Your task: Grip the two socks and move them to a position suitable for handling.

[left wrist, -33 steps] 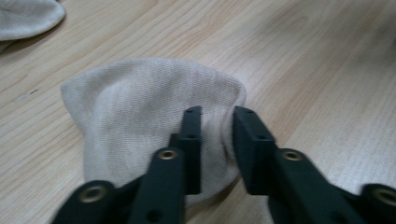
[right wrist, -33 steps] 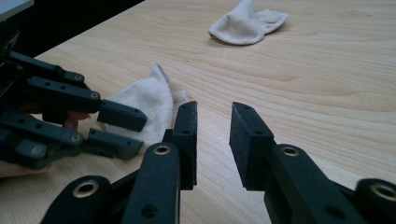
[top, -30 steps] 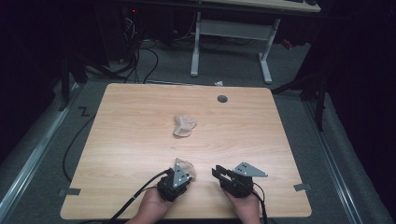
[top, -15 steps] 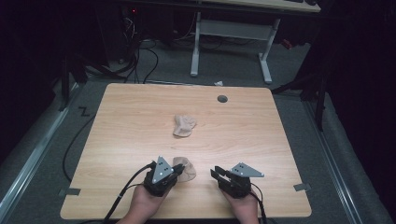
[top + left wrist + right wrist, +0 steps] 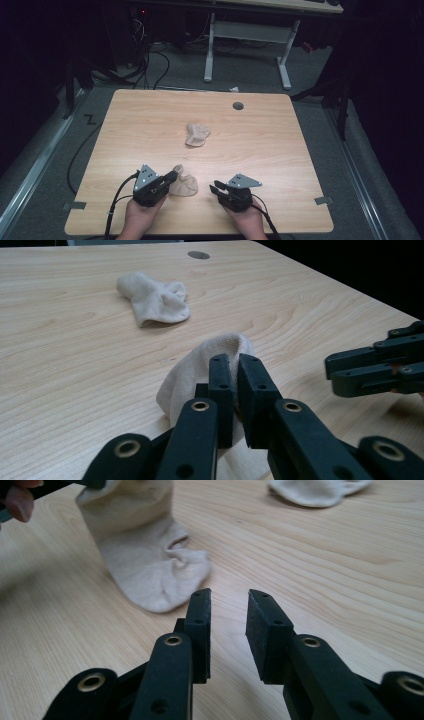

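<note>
- My left gripper (image 5: 170, 177) is pinching the near sock (image 5: 184, 183) by its upper edge, jaws pressed together on the fabric; the rest of the sock hangs down and drapes onto the table (image 5: 280, 150) just ahead of the jaws.
- My right gripper (image 5: 216, 188) sits just beside that sock, to its right, jaws parted with nothing between them and tips low over the wood.
- In the right gripper view the sock's lower end (image 5: 150, 575) lies crumpled just ahead and to the left of my right jaws, not touching them.
- The second sock (image 5: 197, 134) rests well beyond both grippers, toward the middle of the table.
- Risks as I judge them: the left hold takes only a thin fold, so a quick pull could slip it free; if my right jaws close too low they may scrape the wood or catch both layers of the sock.
</note>
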